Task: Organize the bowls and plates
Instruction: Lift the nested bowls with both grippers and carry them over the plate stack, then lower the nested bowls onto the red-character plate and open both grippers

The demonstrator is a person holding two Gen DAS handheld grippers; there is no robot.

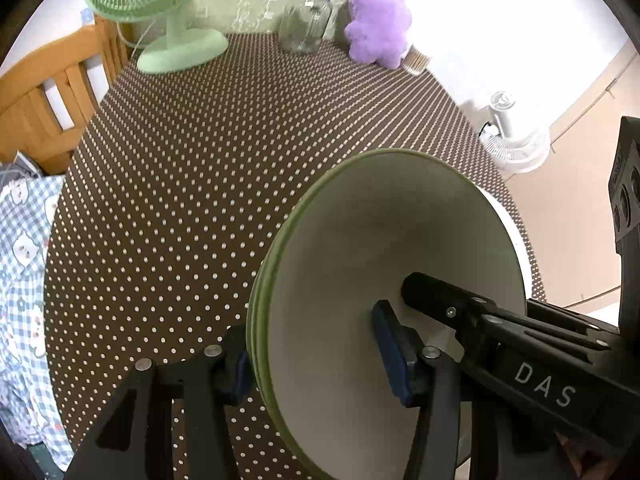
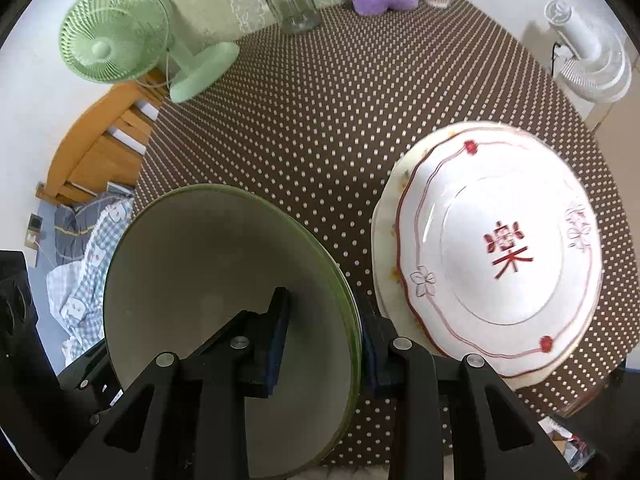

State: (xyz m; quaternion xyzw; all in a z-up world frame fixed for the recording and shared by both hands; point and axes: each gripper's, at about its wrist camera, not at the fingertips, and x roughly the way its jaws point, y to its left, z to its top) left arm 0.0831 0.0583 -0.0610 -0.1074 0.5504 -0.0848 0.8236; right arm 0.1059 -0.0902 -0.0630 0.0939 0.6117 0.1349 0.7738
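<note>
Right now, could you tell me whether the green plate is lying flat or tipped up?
Tipped up. The green plate stands on edge, both grippers clamped on its rim, above the dotted table.

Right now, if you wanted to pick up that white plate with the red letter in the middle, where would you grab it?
Probably by its raised rim, coming in from the near edge. The white plate with the red character lies flat on another plate, so its scalloped rim overhangs and one finger could slip under. The right gripper is shut on the green plate, so it must let go first.
</note>
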